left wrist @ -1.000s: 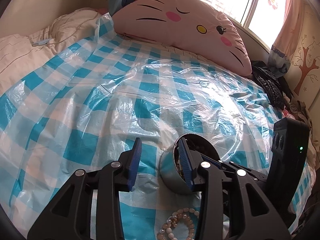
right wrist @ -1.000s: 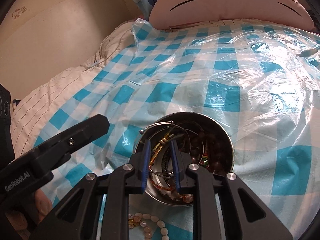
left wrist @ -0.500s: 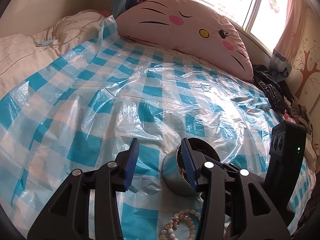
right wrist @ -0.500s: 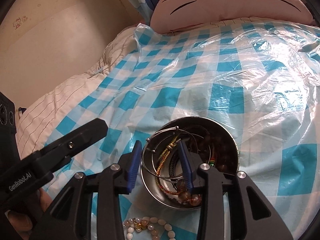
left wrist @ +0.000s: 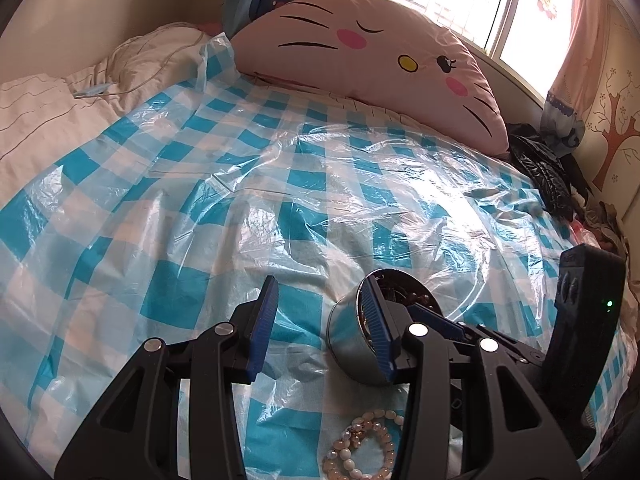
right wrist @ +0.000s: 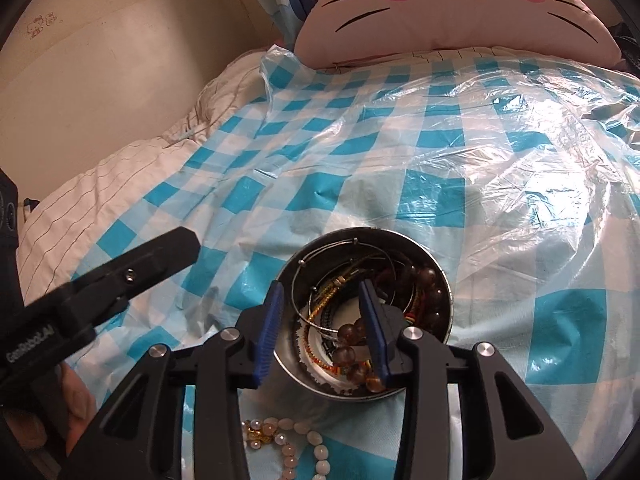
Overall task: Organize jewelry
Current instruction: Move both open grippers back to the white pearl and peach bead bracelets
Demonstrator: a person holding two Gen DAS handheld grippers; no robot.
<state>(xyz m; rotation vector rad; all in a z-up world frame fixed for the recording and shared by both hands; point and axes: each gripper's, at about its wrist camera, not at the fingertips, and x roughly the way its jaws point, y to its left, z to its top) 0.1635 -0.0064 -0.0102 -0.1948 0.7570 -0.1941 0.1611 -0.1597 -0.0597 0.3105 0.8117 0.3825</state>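
on a bed draped in a blue-and-white checked plastic sheet (right wrist: 400, 152), the left gripper (left wrist: 318, 326) hovers with its blue-padded jaws spread wide, gripping nothing, just left of a round metal bowl (right wrist: 434, 268) that sits on the sheet. the right gripper (right wrist: 325, 320) hangs over the bowl's near side, jaws wide apart and empty, one finger outside the bowl's left rim, the other above its contents: wire bangles (right wrist: 320, 264), a woven gold cord (right wrist: 326, 300) and dark brown beads (right wrist: 426, 280). a pale bead bracelet (right wrist: 296, 440) lies on the sheet just in front of the bowl. a pink cat-face pillow (right wrist: 452, 4) rests far behind the bowl.
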